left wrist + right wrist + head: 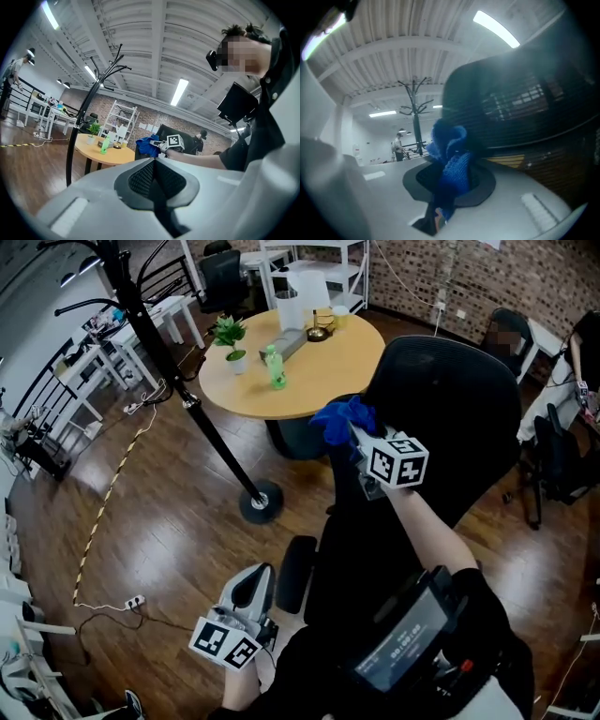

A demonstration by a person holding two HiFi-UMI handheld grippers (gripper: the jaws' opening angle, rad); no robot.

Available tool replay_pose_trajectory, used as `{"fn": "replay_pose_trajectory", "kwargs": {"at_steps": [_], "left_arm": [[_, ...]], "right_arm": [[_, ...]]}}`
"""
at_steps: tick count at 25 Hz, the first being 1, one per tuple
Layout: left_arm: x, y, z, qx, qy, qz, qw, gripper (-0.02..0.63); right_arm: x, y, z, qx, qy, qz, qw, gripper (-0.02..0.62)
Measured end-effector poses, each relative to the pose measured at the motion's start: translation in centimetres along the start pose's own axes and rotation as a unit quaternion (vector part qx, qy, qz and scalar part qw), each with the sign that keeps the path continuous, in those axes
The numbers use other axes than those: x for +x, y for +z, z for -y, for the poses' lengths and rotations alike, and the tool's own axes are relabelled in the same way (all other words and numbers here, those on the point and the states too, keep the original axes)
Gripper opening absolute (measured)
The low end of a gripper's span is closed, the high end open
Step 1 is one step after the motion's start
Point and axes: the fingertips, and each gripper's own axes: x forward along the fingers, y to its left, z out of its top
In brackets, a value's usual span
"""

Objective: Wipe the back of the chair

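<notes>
Blocked ahead by the tall black mesh chair back [450,399], with the round light-wood table [309,371] close behind its left edge. Barred further left by the black coat-stand pole [187,399] and its round base [261,501]. Open dark wooden floor [159,521] beyond that. Low down, hemmed by the black padded armrest [295,570] just beside the left hand-held gripper [255,577].

Right gripper [356,434] extended, clamped; left gripper [254,579] low, closed.
</notes>
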Motion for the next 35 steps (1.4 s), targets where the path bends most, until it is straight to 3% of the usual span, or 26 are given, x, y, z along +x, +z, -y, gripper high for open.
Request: {"fn": "replay_pose_trajectory", "kwargs": {"at_steps": [2, 9, 17, 26, 35], "left_arm": [[0.6, 0.0, 0.3, 0.003, -0.008, -0.006, 0.9999, 0.005], [4.1, -0.5, 2.8, 0.017, -0.061, -0.026, 0.9977, 0.005], [8.3, -1.1, 6.7, 0.032, -0.132, -0.050, 0.9894, 0.005], [11.3, -1.7, 11.1, 0.038, -0.199, -0.065, 0.9771, 0.005], [13.4, -3.2, 13.7, 0.033, -0.249, -0.081, 0.9646, 0.005]], "right_arm": [[-1.0, 0.0, 2.9, 0.022, -0.031, -0.001, 0.999, 0.054], [-6.0, 0.6, 8.5, 0.042, -0.078, 0.023, 0.996, 0.054], [-14.6, 1.9, 16.3, 0.079, -0.164, 0.060, 0.981, 0.054], [-25.7, 3.2, 23.6, 0.092, -0.278, 0.090, 0.952, 0.054], [-35.7, 2.7, 28.1, 0.112, -0.379, 0.117, 0.911, 0.054]]}}
